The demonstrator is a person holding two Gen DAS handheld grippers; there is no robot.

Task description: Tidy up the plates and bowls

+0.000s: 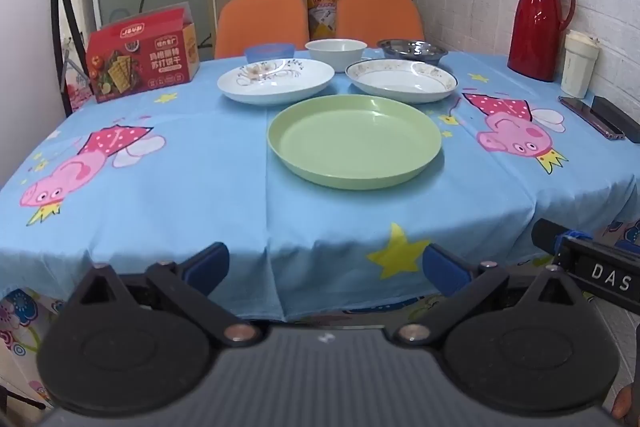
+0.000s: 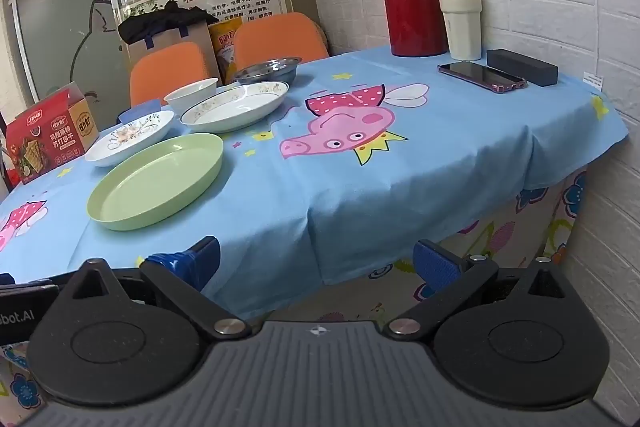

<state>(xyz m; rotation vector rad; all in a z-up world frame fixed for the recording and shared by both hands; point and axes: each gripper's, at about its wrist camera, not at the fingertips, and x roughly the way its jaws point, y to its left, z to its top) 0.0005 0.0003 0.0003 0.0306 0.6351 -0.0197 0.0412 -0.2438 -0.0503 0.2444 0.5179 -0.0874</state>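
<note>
We are holding our left gripper point(image 1: 326, 263) spread and empty at the table's near edge, facing a floral plate point(image 1: 276, 80), green plate point(image 1: 355, 141), rimmed plate point(image 1: 401, 80), bowls behind them, our right gripper point(image 2: 316, 263) likewise spread, empty.

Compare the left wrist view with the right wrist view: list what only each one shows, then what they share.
Only the left wrist view: the blue bowl shown clearly behind the floral plate, the pig print on the cloth's left side, and the left gripper, jaws open.

Only the right wrist view: the whole phone beside the black box, the flowered cloth under the table edge, and the right gripper, jaws open.

Both: the green plate, gold-rimmed plate, white bowl, steel bowl, red jug, cream cup and cracker box.
</note>
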